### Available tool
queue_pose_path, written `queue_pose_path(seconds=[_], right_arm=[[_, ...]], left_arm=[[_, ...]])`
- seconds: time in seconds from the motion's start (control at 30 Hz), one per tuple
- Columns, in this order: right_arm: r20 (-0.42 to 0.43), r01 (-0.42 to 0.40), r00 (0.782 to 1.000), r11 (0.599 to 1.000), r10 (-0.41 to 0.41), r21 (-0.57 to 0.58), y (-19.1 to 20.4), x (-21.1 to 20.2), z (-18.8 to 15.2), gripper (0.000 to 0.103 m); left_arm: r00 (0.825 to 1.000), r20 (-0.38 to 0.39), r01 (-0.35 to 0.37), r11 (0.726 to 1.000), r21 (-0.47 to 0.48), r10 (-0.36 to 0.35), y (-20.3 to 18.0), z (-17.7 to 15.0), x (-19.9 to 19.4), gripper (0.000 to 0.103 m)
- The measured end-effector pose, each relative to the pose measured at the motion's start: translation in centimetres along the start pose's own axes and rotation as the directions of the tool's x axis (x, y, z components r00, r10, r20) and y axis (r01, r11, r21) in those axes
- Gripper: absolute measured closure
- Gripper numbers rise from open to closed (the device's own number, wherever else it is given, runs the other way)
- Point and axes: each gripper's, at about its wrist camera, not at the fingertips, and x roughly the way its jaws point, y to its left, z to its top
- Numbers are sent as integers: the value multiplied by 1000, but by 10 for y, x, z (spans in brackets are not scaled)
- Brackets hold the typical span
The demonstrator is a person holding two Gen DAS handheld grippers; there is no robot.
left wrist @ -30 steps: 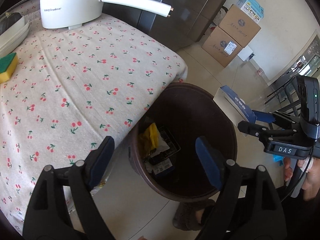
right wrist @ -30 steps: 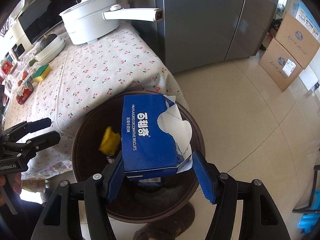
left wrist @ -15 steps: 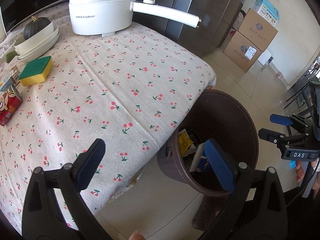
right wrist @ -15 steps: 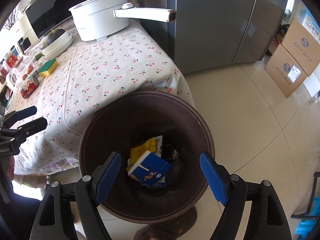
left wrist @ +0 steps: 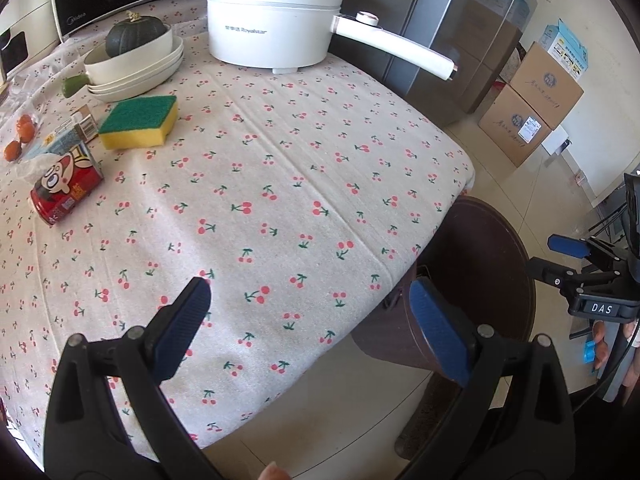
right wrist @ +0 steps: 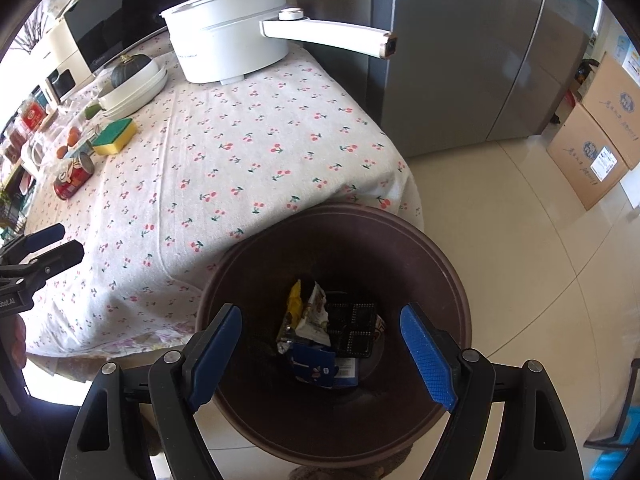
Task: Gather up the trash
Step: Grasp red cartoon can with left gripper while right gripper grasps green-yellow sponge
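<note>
A brown round trash bin (right wrist: 440,264) stands on the floor against the table's corner. In it lie a blue biscuit box (right wrist: 316,364), a yellow wrapper (right wrist: 296,300) and a black tray (right wrist: 352,324). My right gripper (right wrist: 320,320) hangs open above the bin with nothing between its pads. My left gripper (left wrist: 308,296) is open and empty over the near edge of the cherry-print tablecloth (left wrist: 280,168); the bin (left wrist: 500,240) is to its right. A red can (left wrist: 66,188) lies on its side at the table's left, with a small carton (left wrist: 68,136) behind it.
A yellow-green sponge (left wrist: 138,122), stacked white dishes with a dark squash (left wrist: 136,64) and a white electric pot (left wrist: 276,28) with a long handle sit further back. A grey fridge (right wrist: 460,60) and cardboard boxes (left wrist: 532,112) stand beyond the table. A hand holds the right gripper (left wrist: 544,254).
The right gripper opened and the blue biscuit box dropped into the bin. The left gripper swung left, from above the bin to above the tablecloth, bringing the can and sponge into view.
</note>
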Motion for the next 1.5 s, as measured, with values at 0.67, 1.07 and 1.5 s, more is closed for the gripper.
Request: queue_pose_path(seconds=[0.67,1.07,1.5], right_arm=[[-10,-72,997,990,71,-124,118,53,81,18],[-61,-83,995,991,76,-108,133,90,102,18],[-67,-42,997,994,35,-102,136,96,101,18]], left_arm=[[963,-19,-244,834,-494,270,190,23,-4,4],[893,3,-376,749,-546,450,194,62,42,4],[931,30,-289,783,-550,365,209,56,42,12]])
